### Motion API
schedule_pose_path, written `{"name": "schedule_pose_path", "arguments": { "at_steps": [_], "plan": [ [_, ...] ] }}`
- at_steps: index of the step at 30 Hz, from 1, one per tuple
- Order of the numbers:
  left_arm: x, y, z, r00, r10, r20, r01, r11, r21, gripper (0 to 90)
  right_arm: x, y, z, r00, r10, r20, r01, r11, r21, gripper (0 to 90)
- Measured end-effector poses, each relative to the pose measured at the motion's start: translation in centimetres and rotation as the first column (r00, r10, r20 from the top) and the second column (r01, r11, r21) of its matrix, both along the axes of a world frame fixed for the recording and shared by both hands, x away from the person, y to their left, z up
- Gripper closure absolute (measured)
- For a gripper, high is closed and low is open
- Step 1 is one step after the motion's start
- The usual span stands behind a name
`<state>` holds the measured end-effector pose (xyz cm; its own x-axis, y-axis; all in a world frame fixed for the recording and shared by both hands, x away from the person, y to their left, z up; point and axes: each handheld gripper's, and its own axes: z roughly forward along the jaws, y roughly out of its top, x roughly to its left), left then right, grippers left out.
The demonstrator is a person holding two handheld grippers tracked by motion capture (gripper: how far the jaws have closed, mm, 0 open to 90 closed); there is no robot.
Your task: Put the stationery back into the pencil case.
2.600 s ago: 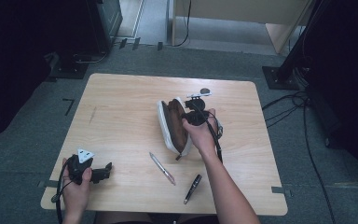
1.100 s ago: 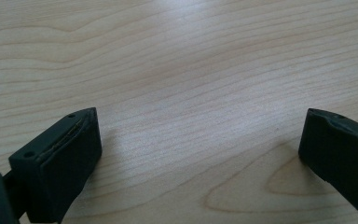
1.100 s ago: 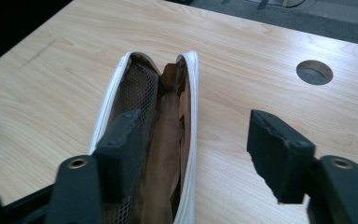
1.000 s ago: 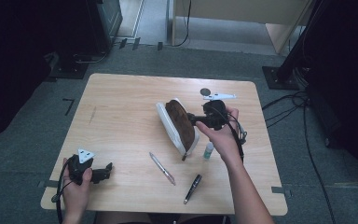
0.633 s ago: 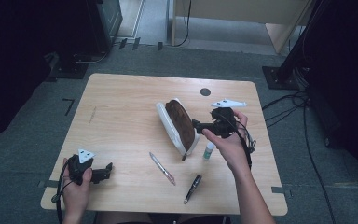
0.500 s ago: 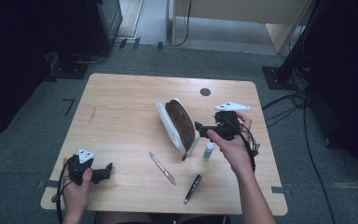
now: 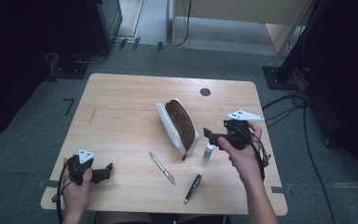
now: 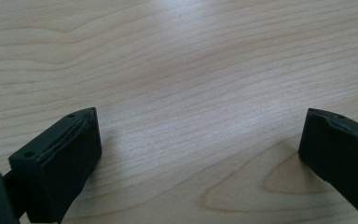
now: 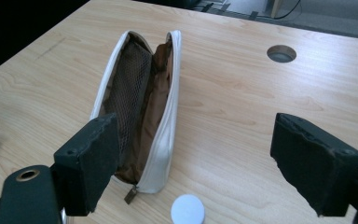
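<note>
Spanning most of the high view was a rectangular light-wood table (image 7: 121, 107) with a round dark cable hole (image 7: 205, 92) near its far edge. At the table's middle lay a white zip pencil pouch with a brown lining (image 7: 177, 125), unzipped and gaping, its mesh pocket visible in the right gripper view (image 9: 140, 102).

Right gripper (image 7: 209, 134): black, two-jawed, held just right of the pouch and pointed toward it; its jaws had just been opening and stood spread wide, with nothing between the pads. Left gripper (image 7: 106, 171): black, held at the near left corner of the table, well apart from the pouch; jaws spread, nothing between them, bare wood beneath (image 8: 200, 140).

Small white upright bottle with a green band (image 7: 208, 151): stood just below the right gripper, beside the pouch's near end; its round white cap showed from above (image 9: 188, 209). Black pen (image 7: 192, 182) and slim silver-pink pen (image 7: 162, 169): lay loose on the near table, apart from each other.
</note>
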<state>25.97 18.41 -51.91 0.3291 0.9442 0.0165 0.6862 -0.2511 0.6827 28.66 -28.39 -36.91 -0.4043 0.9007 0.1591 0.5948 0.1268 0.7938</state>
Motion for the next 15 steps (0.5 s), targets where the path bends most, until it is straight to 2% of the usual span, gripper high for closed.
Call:
{"name": "schedule_pose_path", "arguments": {
  "at_steps": [11, 15],
  "plan": [
    [0.0, 0.0, 0.0, 1.0000, -0.002, -0.001, 0.002, 1.0000, 0.000, 0.0, -0.9, -0.8, -1.6, 0.9997, 0.002, -0.023, -0.002, 1.000, 0.008, 18.0],
    [0.0, 0.0, 0.0, 1.0000, -0.003, -0.001, 0.003, 1.0000, -0.001, 0.0, -1.3, -1.0, -2.1, 0.9997, 0.008, -0.023, -0.008, 1.000, 0.014, 22.0]
  ]
}}
